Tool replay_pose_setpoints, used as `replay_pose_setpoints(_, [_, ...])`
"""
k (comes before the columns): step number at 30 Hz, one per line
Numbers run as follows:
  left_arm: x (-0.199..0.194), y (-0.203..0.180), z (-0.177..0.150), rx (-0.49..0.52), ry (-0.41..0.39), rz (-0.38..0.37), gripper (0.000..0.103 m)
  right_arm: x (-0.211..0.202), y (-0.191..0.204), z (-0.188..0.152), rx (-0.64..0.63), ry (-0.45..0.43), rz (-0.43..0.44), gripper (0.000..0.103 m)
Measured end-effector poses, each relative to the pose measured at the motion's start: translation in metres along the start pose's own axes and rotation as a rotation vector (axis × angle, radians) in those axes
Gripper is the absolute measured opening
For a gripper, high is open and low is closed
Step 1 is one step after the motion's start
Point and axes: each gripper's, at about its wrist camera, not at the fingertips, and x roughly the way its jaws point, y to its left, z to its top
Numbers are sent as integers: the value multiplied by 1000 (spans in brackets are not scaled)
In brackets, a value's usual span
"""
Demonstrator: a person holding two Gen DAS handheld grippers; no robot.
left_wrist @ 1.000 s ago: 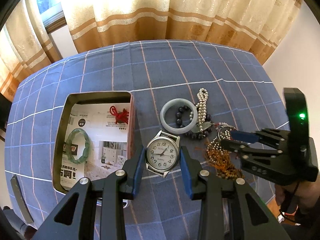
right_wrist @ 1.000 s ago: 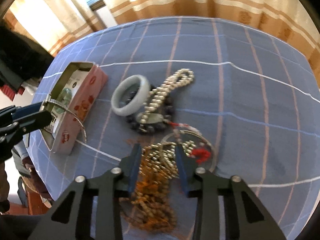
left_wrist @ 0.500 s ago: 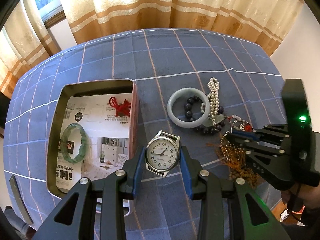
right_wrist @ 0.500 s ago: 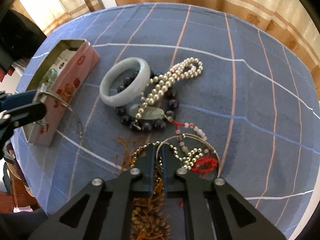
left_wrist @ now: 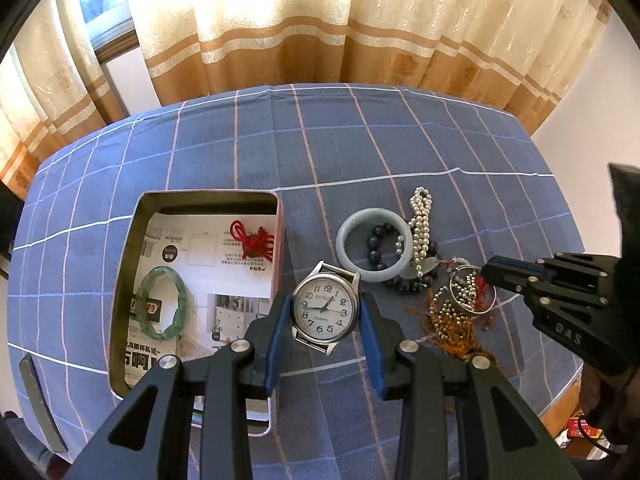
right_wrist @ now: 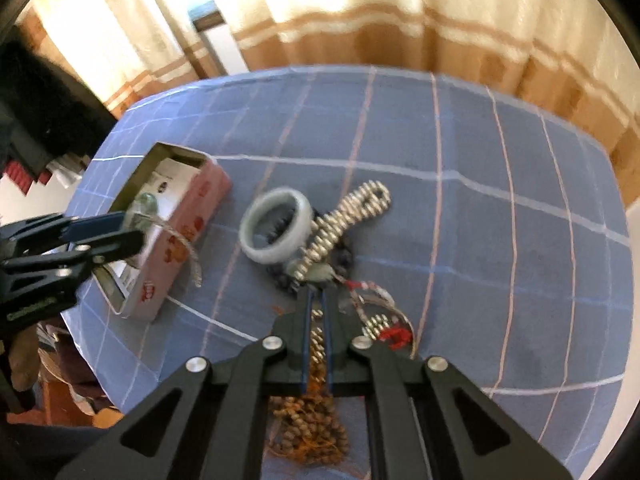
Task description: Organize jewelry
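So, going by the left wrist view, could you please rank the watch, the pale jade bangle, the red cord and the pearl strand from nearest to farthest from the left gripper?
1. Watch, held between the left gripper's jaws.
2. Pale jade bangle, just beyond, to the right.
3. Red cord, beyond-left inside the tin; close to the bangle's distance.
4. Pearl strand, farthest, beyond-right.

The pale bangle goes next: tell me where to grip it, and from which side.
Grip the pale bangle by the rim nearest the tin, from above, one finger in the hole, one outside. It lies flat, and that arc is bare; the pearl strand and dark beads crowd the far side.
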Motion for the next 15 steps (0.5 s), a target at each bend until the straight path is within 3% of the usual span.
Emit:
replay_pose_setpoints(1, [-1, 0, -1, -1, 0, -2, 35, 3, -9, -3, 20, 16, -9, 38])
replay_pose_setpoints(2, [-1, 1, -1, -3, -1, -3, 35, 3, -15, -6, 34, 19, -26, 67])
replay_pose_setpoints(3, [-1, 1, -2, -5, -2, -3, 35, 0, -22, -11, 43, 8, -57, 76])
replay_pose_setpoints(4, [-1, 2, -3, -7, -1, -4, 35, -6, -29, -15, 46, -2, -80, 81])
replay_pose_setpoints(8, [2, 3, -7, -18, 9, -7, 35, -5, -40, -30, 55, 21, -92, 87])
replay_pose_setpoints(15, [3, -6, -12, 7, 21, -8, 35, 18, -24, -28, 48, 17, -60, 98])
